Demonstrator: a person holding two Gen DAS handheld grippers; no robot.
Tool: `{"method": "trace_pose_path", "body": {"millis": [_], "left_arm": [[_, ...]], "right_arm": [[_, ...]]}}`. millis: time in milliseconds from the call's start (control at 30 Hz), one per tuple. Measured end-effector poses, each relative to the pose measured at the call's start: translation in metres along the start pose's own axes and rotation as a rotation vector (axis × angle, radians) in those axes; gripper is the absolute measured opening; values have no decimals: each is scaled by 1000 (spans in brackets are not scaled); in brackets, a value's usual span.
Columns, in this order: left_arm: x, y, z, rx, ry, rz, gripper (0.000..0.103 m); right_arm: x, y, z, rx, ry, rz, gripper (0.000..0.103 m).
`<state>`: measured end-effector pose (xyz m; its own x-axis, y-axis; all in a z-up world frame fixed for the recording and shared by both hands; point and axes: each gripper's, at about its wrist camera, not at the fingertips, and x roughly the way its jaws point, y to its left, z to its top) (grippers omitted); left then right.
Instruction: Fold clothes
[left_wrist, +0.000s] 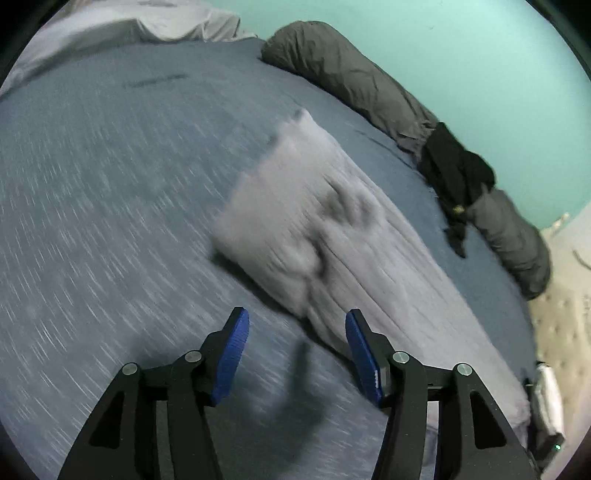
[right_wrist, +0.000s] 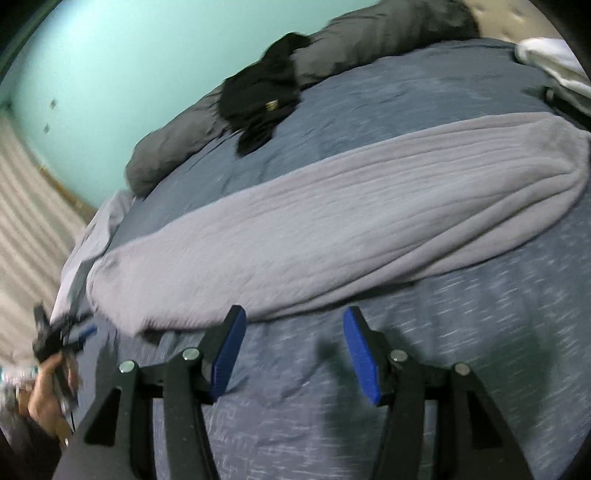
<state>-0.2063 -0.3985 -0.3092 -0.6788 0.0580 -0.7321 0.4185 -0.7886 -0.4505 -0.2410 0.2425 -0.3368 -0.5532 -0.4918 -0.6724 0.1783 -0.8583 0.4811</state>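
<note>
Both grippers, left (left_wrist: 297, 332) and right (right_wrist: 293, 330), are hovering with jaws apart and nothing between them. The grey ribbed garment (right_wrist: 332, 221) is lying in a long band on the bed (right_wrist: 443, 332) just ahead of both. Through the blur, a grab risks pinching the bedcover or only one layer, probably undoing the fold.

A: Even, dim indoor light with a cool bluish cast is being recorded in both views. No glare is being seen on the teal wall (left_wrist: 461, 55).

B: Strong motion streaks are being noted across the blue bedspread (left_wrist: 110, 221) and the grey folded garment (left_wrist: 306, 229) in the left view. The right view is being rendered sharper, though its left edge is being smeared.

A: Soft shadows are being cast beneath the gripper fingers (right_wrist: 360, 354). Fisheye bending and dark corner vignetting are being observed.
</note>
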Motion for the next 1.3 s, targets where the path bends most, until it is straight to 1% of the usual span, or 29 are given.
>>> {"method": "trace_pose_path", "body": {"millis": [33, 100, 200, 300, 400, 433, 467, 500, 533, 567, 600, 633, 667, 867, 933, 1000, 1067, 1133, 1167, 1233, 1300], "left_arm": [[2, 6, 5, -22, 8, 5, 64], [10, 14, 11, -53, 40, -1, 65], [18, 18, 14, -86, 53, -21, 65], [25, 15, 19, -98, 46, -50, 65], [33, 12, 24, -89, 45, -48, 65], [36, 11, 25, -84, 50, -46, 63], [39, 11, 26, -80, 54, -43, 58], [40, 10, 27, -70, 59, -33, 40], [40, 9, 28, -56, 63, -19, 27], [40, 8, 29, -43, 68, -4, 23], [39, 7, 31, -31, 71, 0, 15], [33, 7, 33, -17, 70, -3, 12], [26, 8, 36, -2, 67, -7, 11], [-21, 7, 55, 138, 81, -10, 9], [-31, 14, 57, 158, 90, -11, 9], [-29, 21, 54, 173, 115, -15, 10], [-22, 28, 48, 161, 144, -13, 13], [-19, 36, 39, 136, 153, 0, 22], [-20, 40, 33, 124, 156, 4, 24], [-21, 39, 25, 145, 169, 42, 28], [-23, 36, 18, 168, 179, 67, 29]], "right_arm": [[3, 2, -2, -12, 5, 10, 57], [9, 1, -5, 0, 13, 21, 57], [17, -1, -10, 18, 29, 37, 57], [20, 3, -15, -5, 49, 39, 57], [18, 3, -20, -14, 51, 42, 57], [18, 2, -20, -11, 49, 42, 57], [18, 1, -20, -5, 49, 44, 57], [19, -1, -20, 2, 50, 47, 57], [19, -2, -20, 6, 51, 47, 57], [20, -2, -21, 9, 53, 45, 57], [20, -3, -21, 12, 53, 46, 57], [20, -4, -20, 14, 53, 48, 57], [20, -5, -20, 16, 53, 50, 57], [15, -2, -20, 15, 46, 73, 57], [12, -2, -19, 15, 44, 80, 57], [10, -1, -19, 17, 40, 86, 57], [8, -1, -19, 20, 38, 92, 57], [8, 0, -19, 25, 39, 98, 57], [8, 0, -18, 27, 40, 101, 57], [8, 1, -18, 28, 42, 106, 57], [9, 1, -18, 28, 45, 109, 57]]}}
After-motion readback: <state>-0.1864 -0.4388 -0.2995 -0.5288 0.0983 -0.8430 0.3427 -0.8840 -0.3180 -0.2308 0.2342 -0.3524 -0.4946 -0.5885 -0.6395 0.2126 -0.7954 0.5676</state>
